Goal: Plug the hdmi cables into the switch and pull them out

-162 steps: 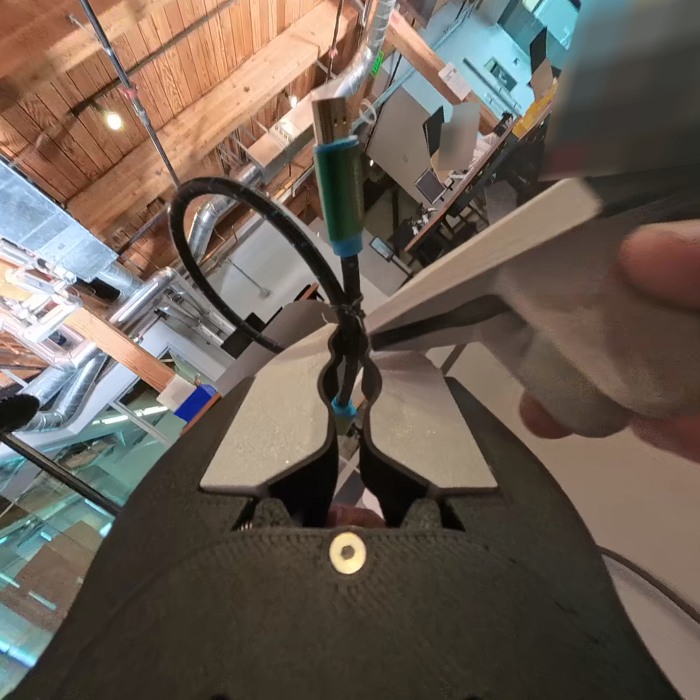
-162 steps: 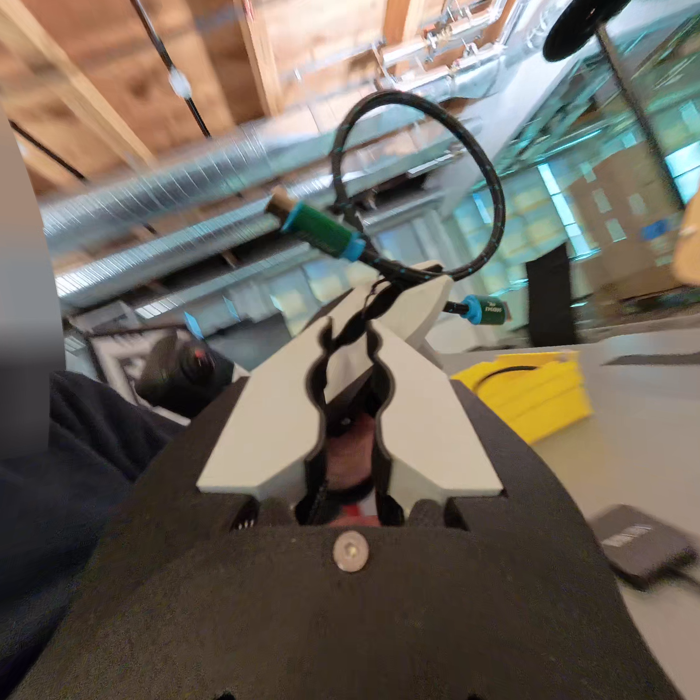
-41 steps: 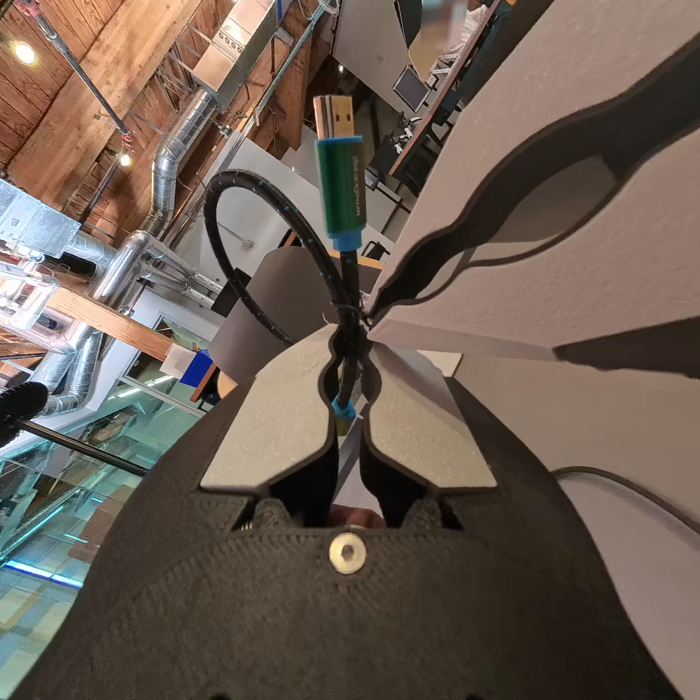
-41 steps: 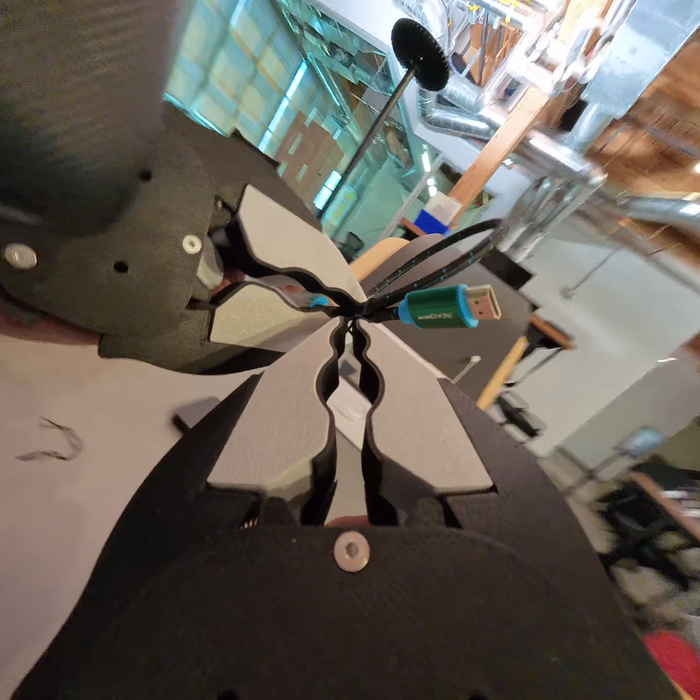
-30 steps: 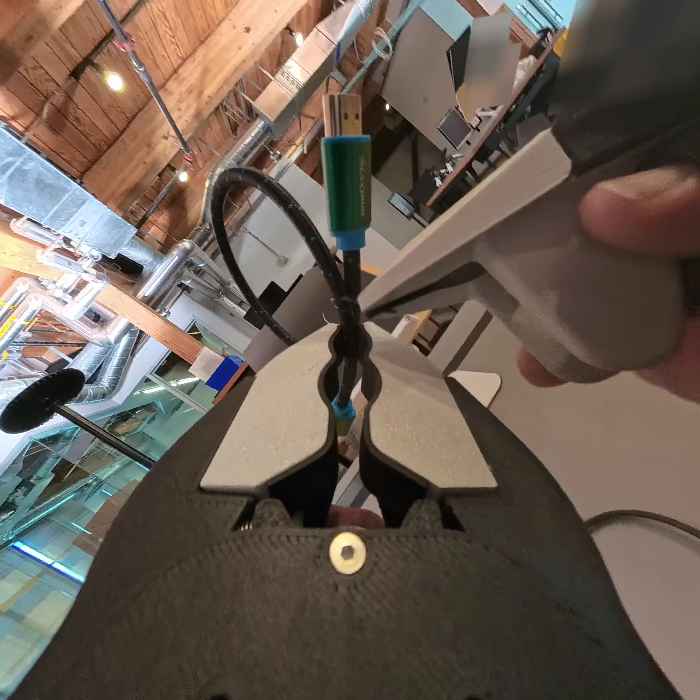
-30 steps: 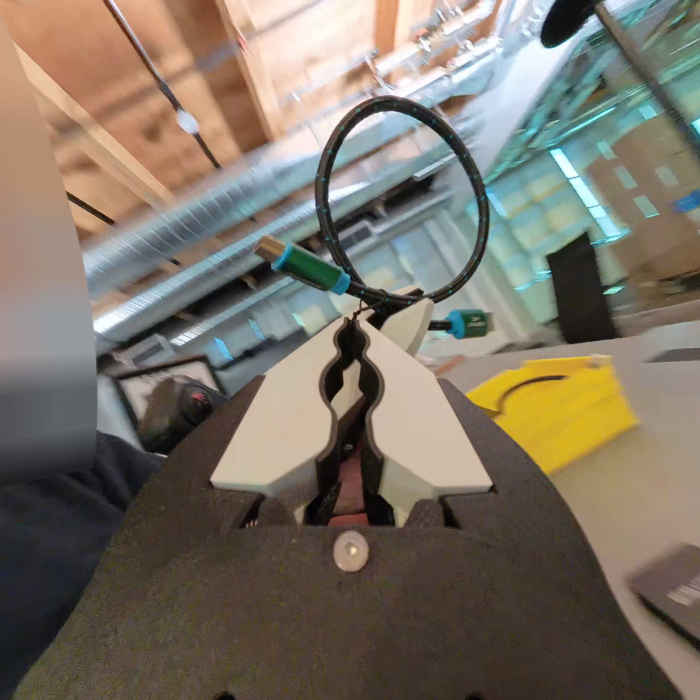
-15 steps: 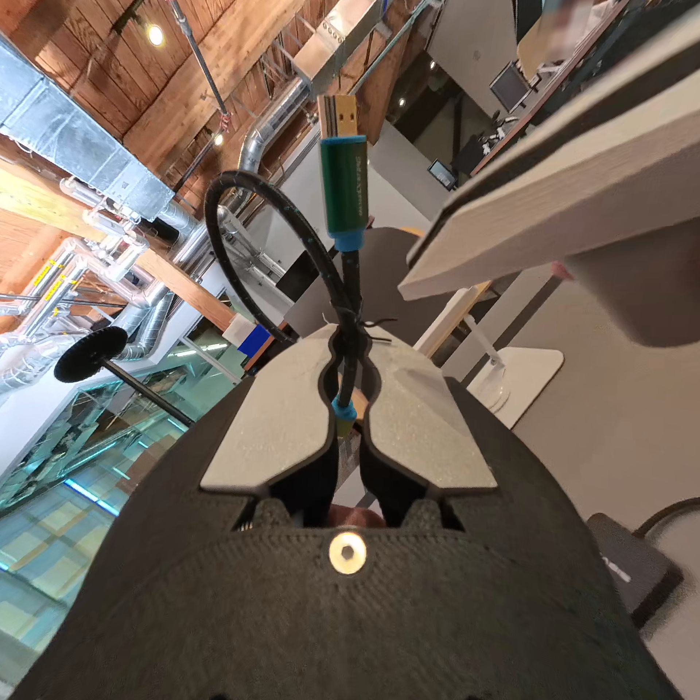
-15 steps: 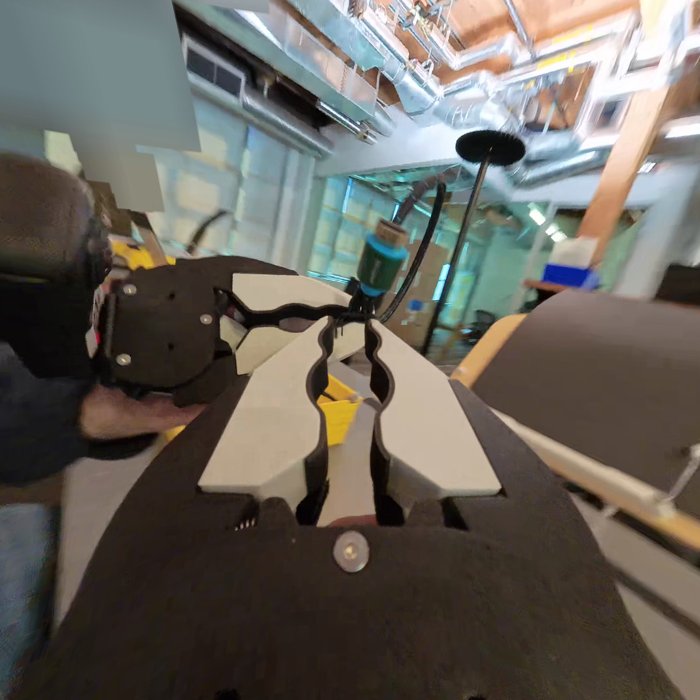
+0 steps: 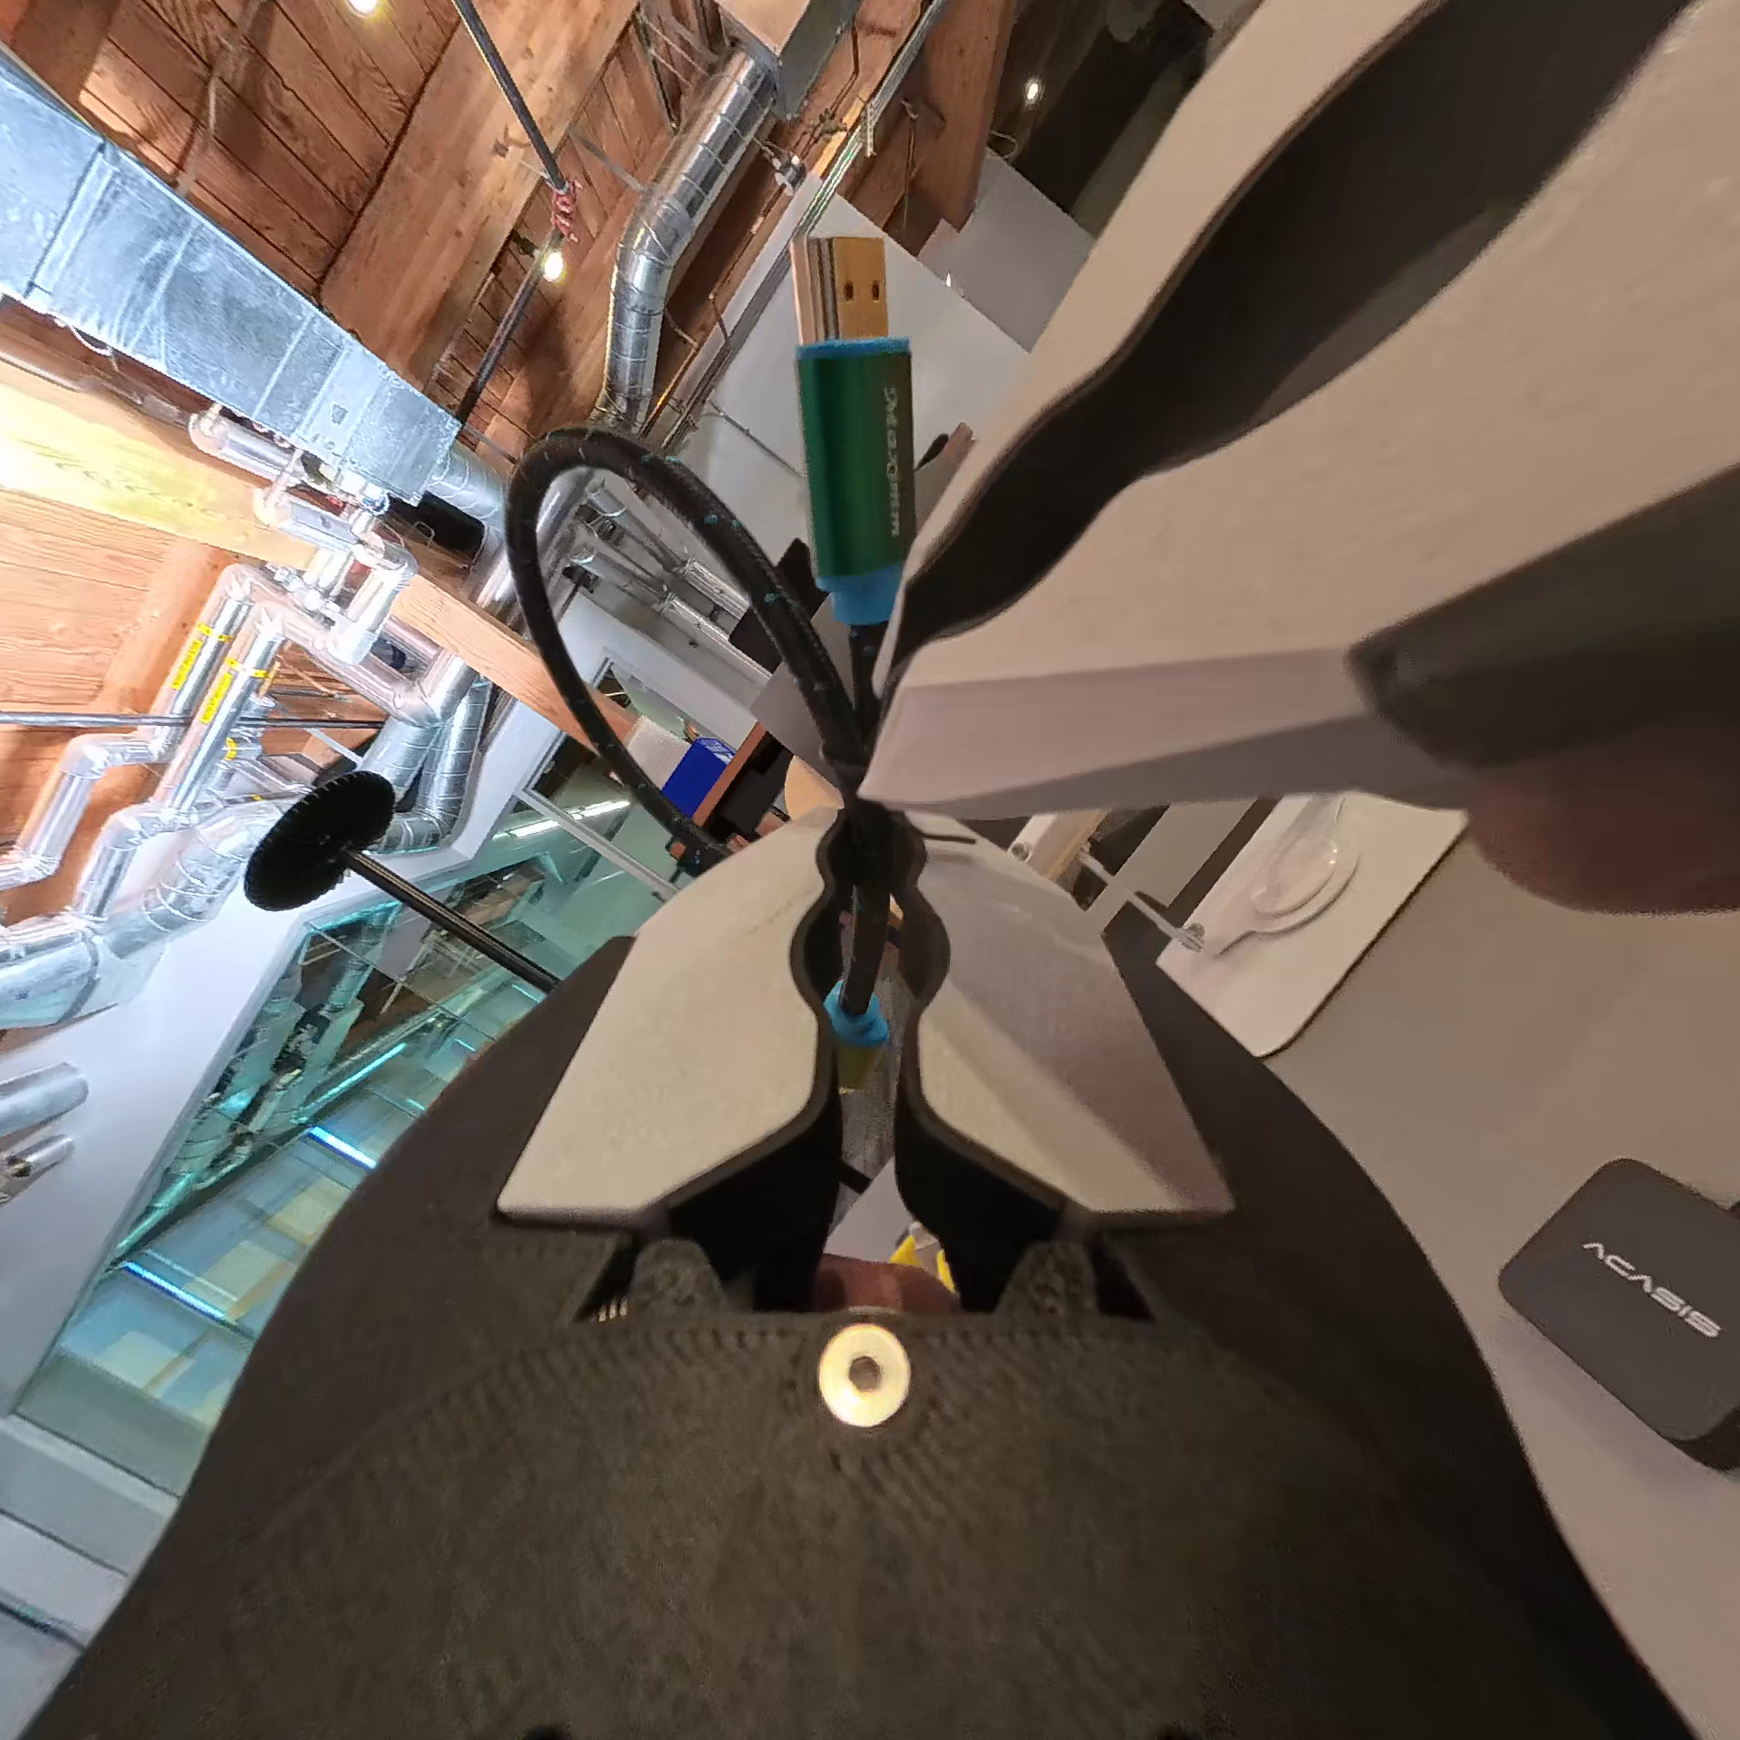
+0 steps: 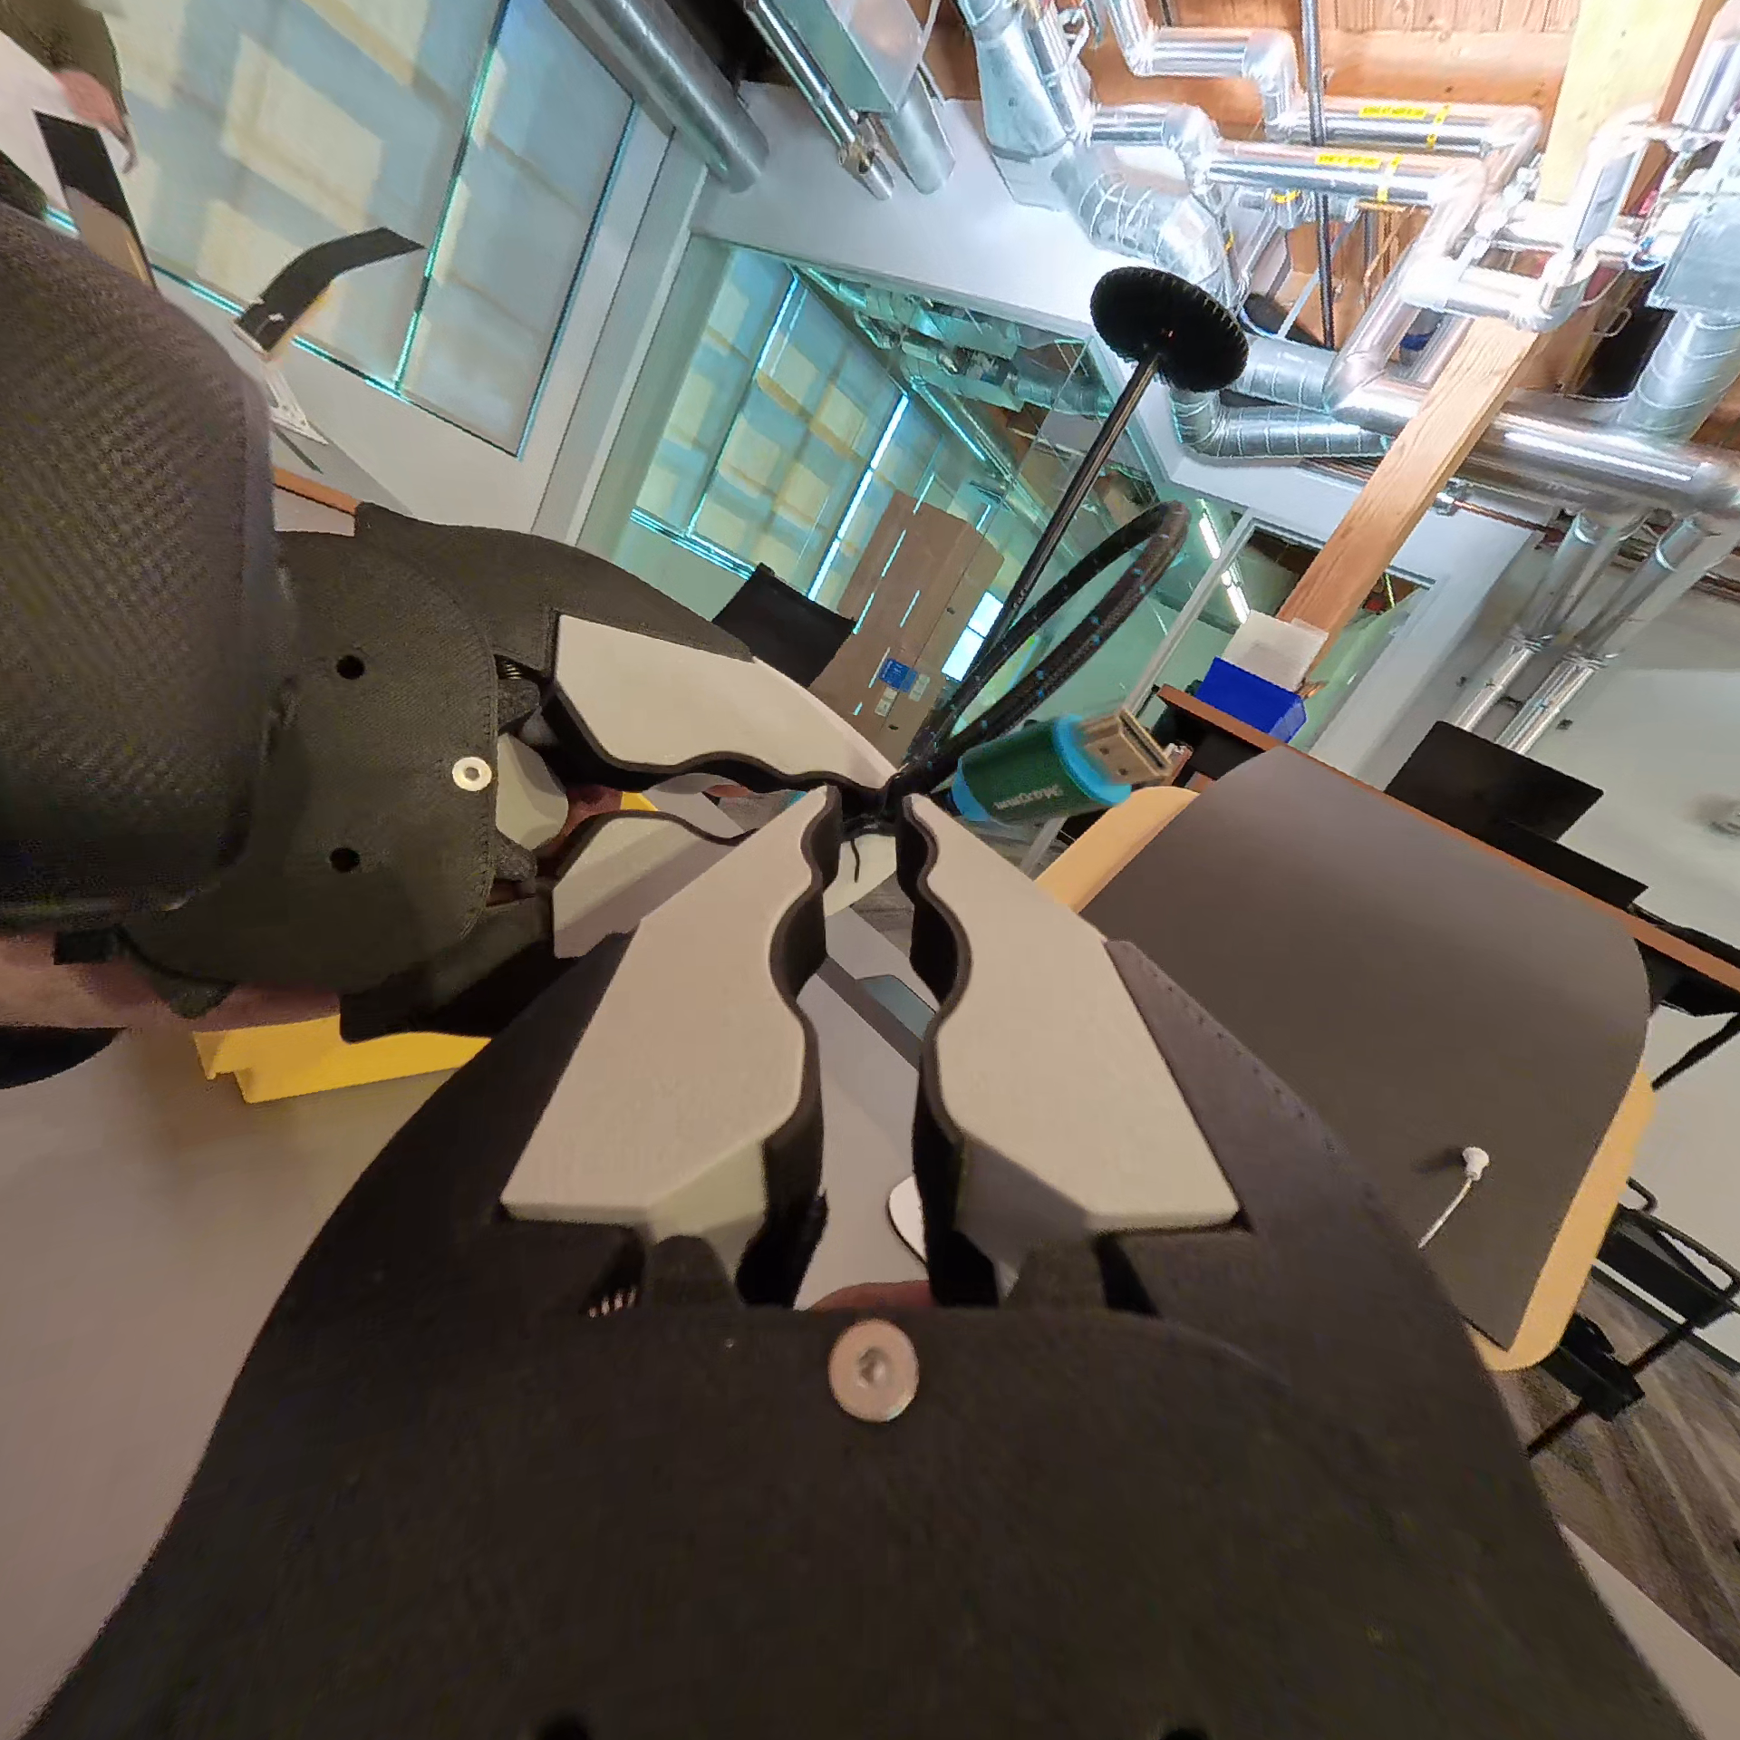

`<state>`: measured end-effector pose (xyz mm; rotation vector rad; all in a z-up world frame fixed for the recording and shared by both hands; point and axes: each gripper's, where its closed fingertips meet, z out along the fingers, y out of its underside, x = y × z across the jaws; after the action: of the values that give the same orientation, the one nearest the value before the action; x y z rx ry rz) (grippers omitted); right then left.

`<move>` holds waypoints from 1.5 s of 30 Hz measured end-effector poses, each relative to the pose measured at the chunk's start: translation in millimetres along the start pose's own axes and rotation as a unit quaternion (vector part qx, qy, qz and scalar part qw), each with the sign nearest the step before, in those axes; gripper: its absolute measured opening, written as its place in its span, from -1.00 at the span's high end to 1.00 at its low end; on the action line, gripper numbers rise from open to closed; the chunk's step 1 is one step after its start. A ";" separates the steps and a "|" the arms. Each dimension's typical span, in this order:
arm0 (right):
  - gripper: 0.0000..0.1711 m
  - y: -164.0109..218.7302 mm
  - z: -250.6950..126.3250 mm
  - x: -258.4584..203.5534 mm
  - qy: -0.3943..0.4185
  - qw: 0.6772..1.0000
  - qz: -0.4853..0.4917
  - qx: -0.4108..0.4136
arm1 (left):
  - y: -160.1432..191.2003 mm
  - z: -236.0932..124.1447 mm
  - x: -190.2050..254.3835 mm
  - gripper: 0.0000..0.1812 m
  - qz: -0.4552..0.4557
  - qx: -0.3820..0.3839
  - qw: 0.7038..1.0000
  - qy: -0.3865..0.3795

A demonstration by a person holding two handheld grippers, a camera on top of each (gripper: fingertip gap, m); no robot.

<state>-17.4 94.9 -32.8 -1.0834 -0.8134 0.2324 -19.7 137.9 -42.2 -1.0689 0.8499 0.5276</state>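
The left gripper (image 9: 861,829) is close to its camera, and its two fingers are pinching the black hdmi cable (image 9: 852,942) where the cable is tied in a bunch; a small blue and green end sits down in the gap between the fingers; just past the tips the cable goes round in a loop (image 9: 584,603), and the green plug (image 9: 855,461) sticks straight up and away from the fingers, with its gold tip pointing at the roof.

The right gripper (image 10: 866,810) comes in from the side, and its tips are right at the same tied spot; its fingers are a little apart, with only a thin black tie between the tips; I cannot tell if they grip anything yet; in its own view the plug (image 10: 1036,777) points off to the right.

The switch (image 9: 1638,1309) is a flat dark box on the grey table (image 9: 1469,1111), low and to the right of the left gripper, well apart from the plug; so I think the plug has to tip over from pointing up to pointing down at the box; farther off there is a yellow bin (image 10: 311,1055) on the table.
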 end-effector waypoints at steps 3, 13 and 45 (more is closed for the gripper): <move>0.93 7.6 3.4 -0.8 0.006 1.000 -0.008 -0.020 | -1.3 -0.1 3.7 0.94 0.020 -0.001 1.000 -0.002; 0.96 18.5 3.4 3.7 0.028 0.997 -0.055 -0.048 | -1.8 0.1 8.1 0.94 0.059 -0.007 0.998 -0.015; 1.00 -1.5 -18.9 6.5 -0.286 0.716 0.613 0.173 | -12.7 -5.2 17.6 0.93 -0.036 0.053 0.998 -0.007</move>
<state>-0.2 84.6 -32.6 -1.0405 -0.4056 1.8617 -1.9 127.6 -50.8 -0.9940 0.8149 0.4255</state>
